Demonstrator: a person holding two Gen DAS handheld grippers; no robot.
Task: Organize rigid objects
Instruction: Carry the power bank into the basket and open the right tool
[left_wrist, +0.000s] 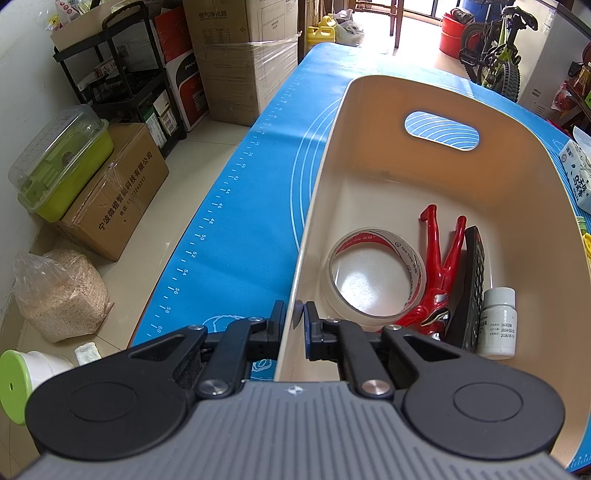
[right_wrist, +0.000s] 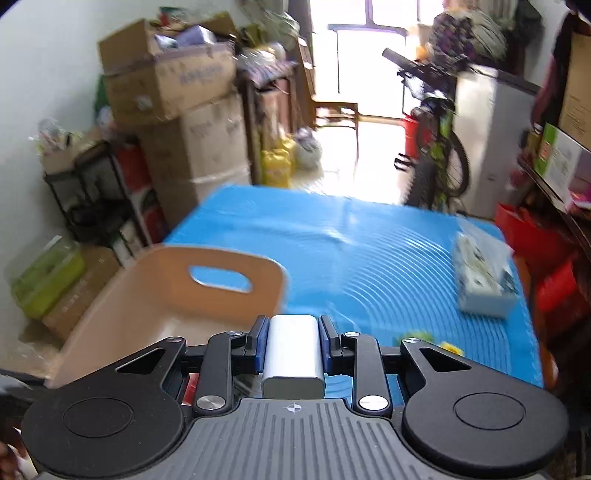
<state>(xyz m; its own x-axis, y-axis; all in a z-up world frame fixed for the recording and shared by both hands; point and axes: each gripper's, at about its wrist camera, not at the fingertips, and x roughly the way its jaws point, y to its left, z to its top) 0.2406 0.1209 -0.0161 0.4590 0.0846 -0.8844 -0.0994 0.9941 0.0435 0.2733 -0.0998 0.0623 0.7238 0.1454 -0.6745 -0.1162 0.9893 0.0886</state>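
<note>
Beside the beige bin, my right gripper pinching a white block, my left gripper pinching the bin's near rim, open blue mat beyond the bin's far edge.

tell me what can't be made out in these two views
- White block held in the right gripper: what it is; no marking shows, its underside is hidden by the gripper body.
- Small yellow-green items on the blue mat, right wrist view: blurred and half hidden behind the gripper.
- Black flat item in the beige bin, left wrist view: lower end hidden by the white bottle.
</note>
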